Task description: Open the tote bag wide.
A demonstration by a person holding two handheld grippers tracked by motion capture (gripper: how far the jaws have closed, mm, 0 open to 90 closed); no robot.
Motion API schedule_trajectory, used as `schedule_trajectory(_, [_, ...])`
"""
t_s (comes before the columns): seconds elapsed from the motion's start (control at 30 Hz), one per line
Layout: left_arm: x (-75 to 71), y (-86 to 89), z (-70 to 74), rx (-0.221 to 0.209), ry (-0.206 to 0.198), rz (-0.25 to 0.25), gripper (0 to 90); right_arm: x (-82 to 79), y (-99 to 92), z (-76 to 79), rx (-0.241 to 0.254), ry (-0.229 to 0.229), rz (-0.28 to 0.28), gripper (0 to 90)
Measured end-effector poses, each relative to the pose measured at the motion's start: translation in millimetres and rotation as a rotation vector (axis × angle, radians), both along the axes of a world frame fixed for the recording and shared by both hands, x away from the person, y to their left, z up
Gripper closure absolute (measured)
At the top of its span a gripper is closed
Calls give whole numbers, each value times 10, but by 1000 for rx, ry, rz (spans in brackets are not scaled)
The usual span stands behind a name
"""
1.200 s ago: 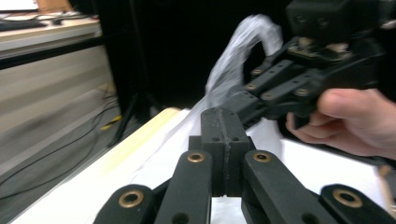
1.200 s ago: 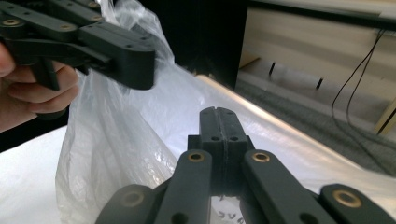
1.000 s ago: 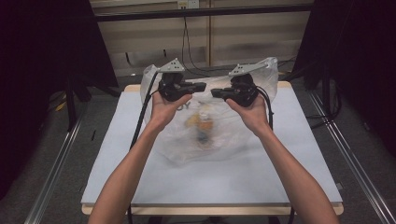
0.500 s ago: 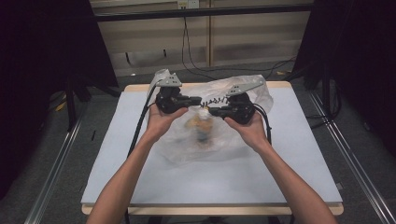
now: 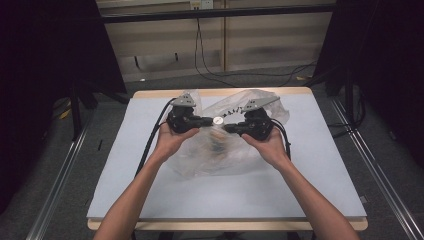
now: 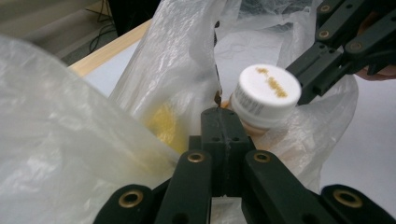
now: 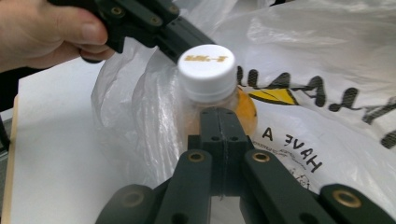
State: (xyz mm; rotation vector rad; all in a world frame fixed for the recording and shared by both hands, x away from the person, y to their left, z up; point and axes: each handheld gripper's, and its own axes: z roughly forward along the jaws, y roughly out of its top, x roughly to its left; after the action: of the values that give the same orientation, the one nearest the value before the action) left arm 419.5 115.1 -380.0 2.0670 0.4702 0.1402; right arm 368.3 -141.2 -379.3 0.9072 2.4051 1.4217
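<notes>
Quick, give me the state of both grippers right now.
Left gripper: fingers closed, pinching the clear plastic bag beside the white-capped bottle.
Right gripper: fingers closed, apparently on the bag in front of the bottle.

Thin, crinkled, glossy translucent plastic bag (image 7: 327,70); smooth matt white plastic bottle cap (image 7: 206,65); matt table (image 5: 320,190), wood-edged.

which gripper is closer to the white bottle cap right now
Left, narrowly. In the high view the left gripper has its tip almost at the white cap, pointing in from the cap's left. The right gripper comes in from the cap's right, slightly lower and a bit farther off.
</notes>
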Motion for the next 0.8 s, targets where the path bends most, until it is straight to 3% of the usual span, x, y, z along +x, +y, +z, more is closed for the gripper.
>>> schedule_trajectory(0.2, [-6,87,-173,24,28,10,900,86,-87,-97,17,10,-43,900])
schedule_trajectory(0.4, [-1,92,-296,40,39,5,900,162,-197,-296,16,53,-74,900])
schedule_trajectory(0.57, [-17,77,-473,93,63,2,900,228,-276,-467,5,87,-100,900])
schedule_trajectory(0.73, [-30,55,-644,115,90,-6,900,253,-247,-604,-32,116,-87,900])
schedule_trajectory(0.77, [-36,58,-661,146,87,-13,900,253,-235,-621,-39,125,-85,900])
schedule_trajectory(0.8, [-43,56,-693,144,93,-21,900,260,-220,-649,-49,127,-75,900])
